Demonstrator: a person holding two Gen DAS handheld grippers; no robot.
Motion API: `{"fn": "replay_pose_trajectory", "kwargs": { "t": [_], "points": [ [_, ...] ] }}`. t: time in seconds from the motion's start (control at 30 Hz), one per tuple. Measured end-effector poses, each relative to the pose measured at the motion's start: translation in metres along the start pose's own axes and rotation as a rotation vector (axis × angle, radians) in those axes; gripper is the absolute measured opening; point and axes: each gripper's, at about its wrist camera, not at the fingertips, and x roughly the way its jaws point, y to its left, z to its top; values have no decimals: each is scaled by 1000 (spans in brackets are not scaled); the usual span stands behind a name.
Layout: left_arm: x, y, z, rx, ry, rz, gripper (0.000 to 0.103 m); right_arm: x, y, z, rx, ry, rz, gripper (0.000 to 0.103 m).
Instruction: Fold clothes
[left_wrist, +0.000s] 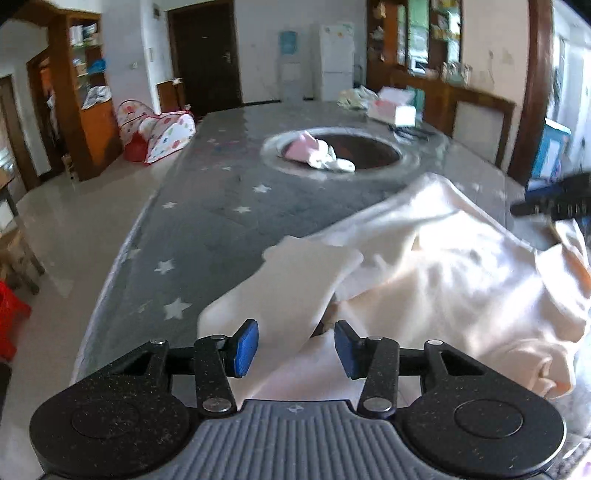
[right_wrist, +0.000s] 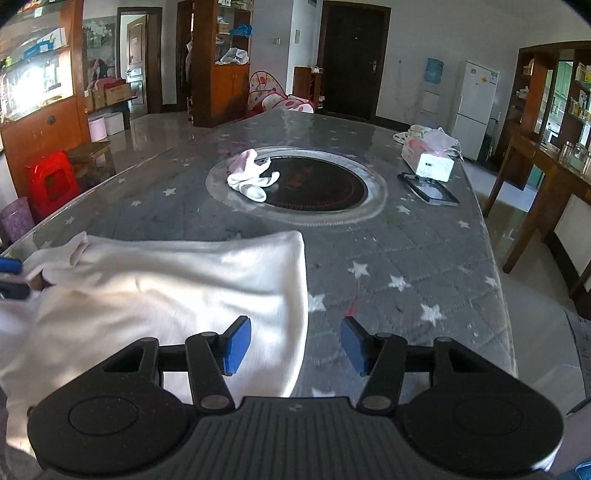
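Cream garment (left_wrist: 424, 258) lies rumpled on the near end of my table (left_wrist: 207, 221), grey quilted cover with white stars. My left gripper (left_wrist: 295, 349) is apart, blue pads (left_wrist: 245, 349) straddling a folded flap of the cloth, nothing clamped. My right gripper (right_wrist: 295, 345) is apart too, hanging over the garment's right edge (right_wrist: 295, 295): left pad above cloth, right pad above bare cover. Right gripper's tip shows at the left view's far right (left_wrist: 554, 201), beside the garment. Socks (right_wrist: 251, 177) sit on the rim of the round recess (right_wrist: 317, 184) mid-table. Tissue box (right_wrist: 428, 155) and a dark tray (right_wrist: 428, 188) at the far right, well apart from the garment.
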Motion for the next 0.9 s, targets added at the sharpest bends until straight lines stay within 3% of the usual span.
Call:
{"fn": "replay_pose_trajectory", "kwargs": {
  "t": [0.03, 0.07, 0.1, 0.17, 0.4, 0.5, 0.6, 0.63, 0.67, 0.9],
  "points": [
    [6, 1, 1, -2, 3, 3, 38, 3, 0, 2, 0, 1, 4, 55],
    [11, 3, 1, -14, 8, 8, 21, 6, 0, 4, 0, 1, 6, 55],
    [14, 8, 1, -37, 11, 11, 11, 10, 0, 7, 0, 2, 7, 55],
    [15, 22, 1, -113, 8, 23, 7, 18, -1, 11, 2, 4, 9, 54],
    [-16, 95, -16, -368, -24, 298, 7, 49, -5, 29, 15, 16, 21, 53],
    [-16, 116, -23, -454, 27, 341, 14, 65, -8, 36, 39, 27, 40, 50],
    [-18, 114, -16, -458, 13, 312, 22, 84, -9, 43, 65, 44, 57, 47],
    [-19, 111, -11, -452, -3, 295, 28, 90, -10, 45, 73, 51, 60, 47],
    [-21, 108, -5, -445, -18, 279, 41, 95, -11, 46, 82, 58, 64, 46],
    [25, 82, 27, -415, 42, 77, 49, 119, -16, 51, 127, 82, 95, 39]
  ]
}}
